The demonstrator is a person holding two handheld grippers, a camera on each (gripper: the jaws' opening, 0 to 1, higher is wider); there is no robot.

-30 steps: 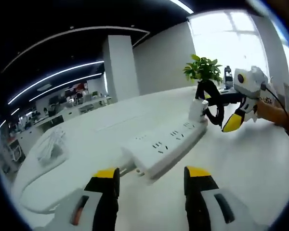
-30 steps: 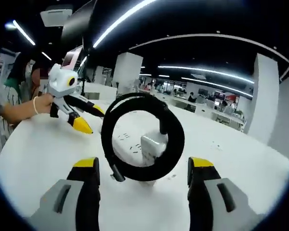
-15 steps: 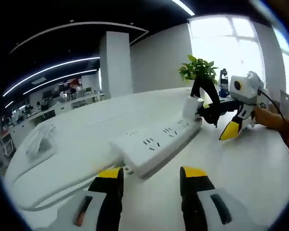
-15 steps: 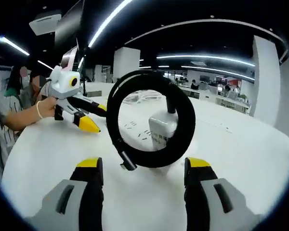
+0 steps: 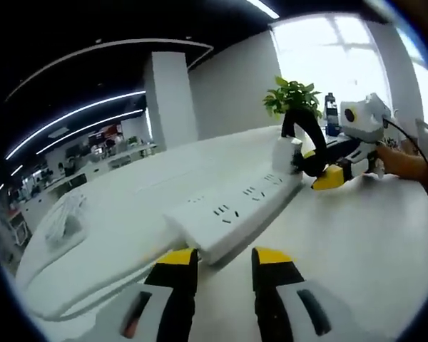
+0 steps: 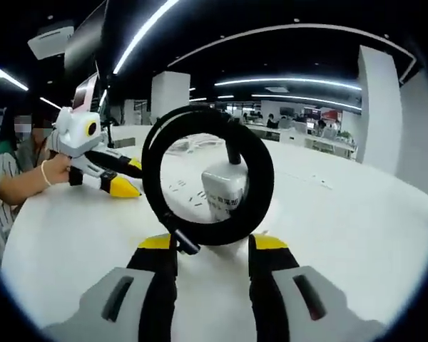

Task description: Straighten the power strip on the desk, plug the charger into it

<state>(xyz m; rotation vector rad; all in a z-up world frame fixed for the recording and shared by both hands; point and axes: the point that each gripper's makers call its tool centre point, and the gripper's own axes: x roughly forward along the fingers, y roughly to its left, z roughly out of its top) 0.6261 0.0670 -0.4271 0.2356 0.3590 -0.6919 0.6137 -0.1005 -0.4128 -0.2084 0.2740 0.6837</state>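
1. We see the white power strip (image 5: pixel 232 214) lying flat on the white desk (image 5: pixel 371 235), running from just ahead of our left claw (image 5: pixel 225 258) out toward the far edge of the desk, where the plant (image 5: pixel 292 100) stands.
2. The white charger (image 5: pixel 285 154) stands upright on the far end of the strip, seated in an outlet as far as we can tell. Its black cable coil (image 5: pixel 307 139) rises in a loop beside it.
3. In the right gripper view the charger (image 6: pixel 225 192) sits framed inside the cable coil (image 6: pixel 207 178), with the strip (image 6: pixel 182 189) stretching away behind it.
4. Our left claw has its yellow-tipped jaws narrowly parted, close to the near end of the strip. Whether they touch it we cannot tell, and they hold nothing that we can see.
5. Our right claw (image 6: pixel 210 244) also has its jaws narrowly apart, just below the bottom of the coil. The loose cable end (image 6: pixel 185 244) pokes down between the tips, but we cannot tell if it is pinched.
6. In the left gripper view the right claw (image 5: pixel 332 177) lies low over the desk beside the charger, with a hand (image 5: pixel 406 160) behind it.
7. A strip cord (image 5: pixel 50 303) curves along the near left edge of the desk, and a white bundle (image 5: pixel 64 217) lies farther along that side.
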